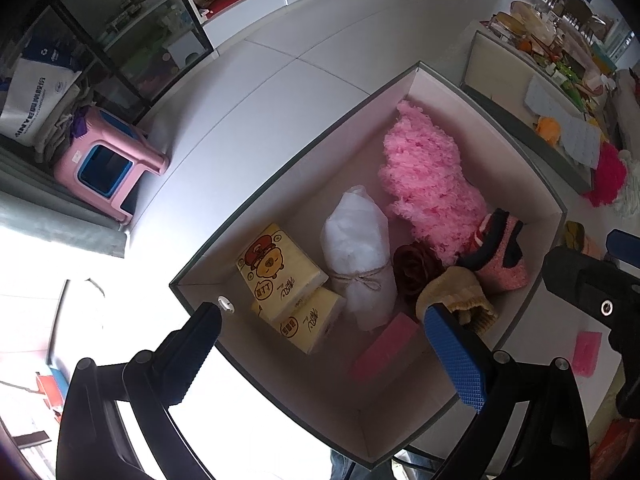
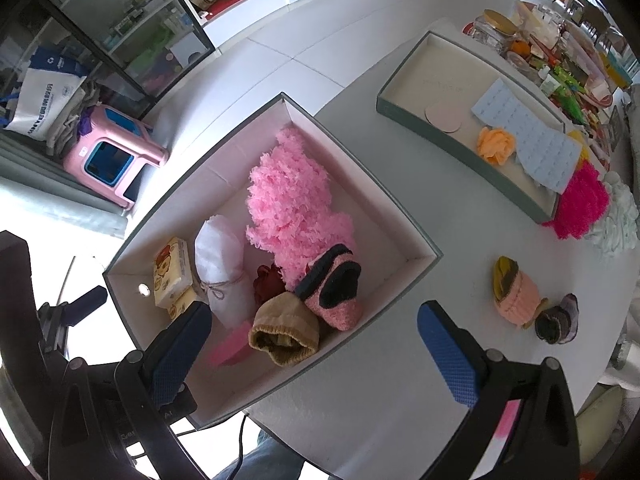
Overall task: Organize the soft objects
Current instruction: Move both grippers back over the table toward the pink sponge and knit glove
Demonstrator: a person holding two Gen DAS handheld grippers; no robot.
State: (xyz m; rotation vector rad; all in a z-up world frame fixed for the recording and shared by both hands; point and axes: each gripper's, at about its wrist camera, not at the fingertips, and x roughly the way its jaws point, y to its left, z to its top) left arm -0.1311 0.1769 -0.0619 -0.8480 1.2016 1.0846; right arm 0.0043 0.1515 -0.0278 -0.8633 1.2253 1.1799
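A white-lined box [image 1: 280,184] [image 2: 400,224] holds a fluffy pink duster [image 1: 428,184] [image 2: 292,204], a white cloth roll tied with twine [image 1: 360,256] [image 2: 220,264], yellow tissue packs [image 1: 280,268] [image 2: 170,276], a dark red flower [image 1: 414,264] [image 2: 269,282], a tan sock [image 1: 452,292] [image 2: 286,330], a pink-and-navy sock [image 1: 500,252] [image 2: 334,284] and a pink sponge [image 1: 384,352] [image 2: 232,346]. My left gripper [image 1: 320,340] hovers open and empty over the box's near end. My right gripper [image 2: 312,344] hovers open and empty over the box's near right corner.
On the table right of the box lie a peach-and-olive sock [image 2: 512,292], a dark grey sock [image 2: 558,320] and a pink sponge [image 1: 586,352]. A shallow grey tray [image 2: 440,136] holds an orange pompom [image 2: 496,144] and a blue cloth [image 2: 528,136]. A magenta duster [image 2: 580,200] lies beside it.
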